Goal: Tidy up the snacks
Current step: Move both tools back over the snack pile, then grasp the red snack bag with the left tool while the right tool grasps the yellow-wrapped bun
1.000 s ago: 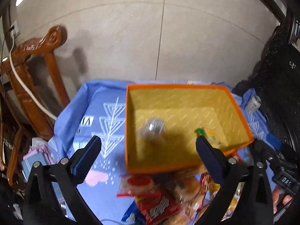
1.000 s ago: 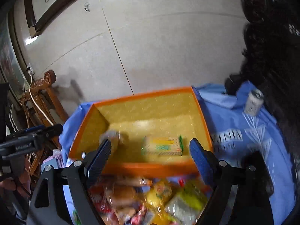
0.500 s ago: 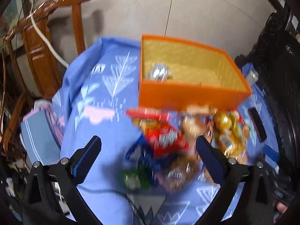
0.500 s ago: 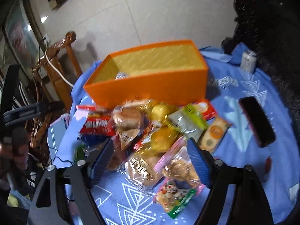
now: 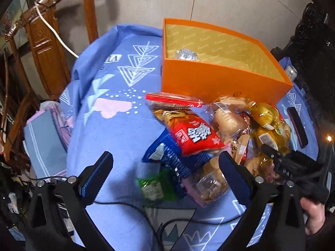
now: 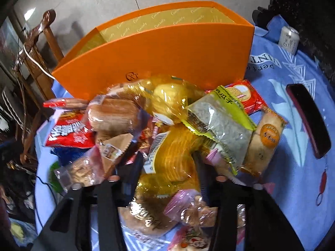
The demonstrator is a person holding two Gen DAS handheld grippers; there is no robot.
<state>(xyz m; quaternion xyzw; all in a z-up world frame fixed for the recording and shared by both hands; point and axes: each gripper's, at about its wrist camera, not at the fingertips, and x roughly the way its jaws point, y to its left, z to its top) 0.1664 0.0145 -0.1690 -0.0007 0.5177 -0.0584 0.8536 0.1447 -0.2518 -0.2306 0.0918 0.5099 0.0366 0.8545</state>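
Right gripper clamped on one yellow packet, long axis toward the orange box. Left gripper spread wide, empty, above one green sachet. One foil snack inside the box.

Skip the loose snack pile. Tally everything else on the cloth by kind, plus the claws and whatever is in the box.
Orange box: 1
Foil-wrapped snack inside it: 1
Drink can: 1
Dark phone-like slab: 1
Claws: 2, left claw open, right claw gripping a yellow pack
Total: 6
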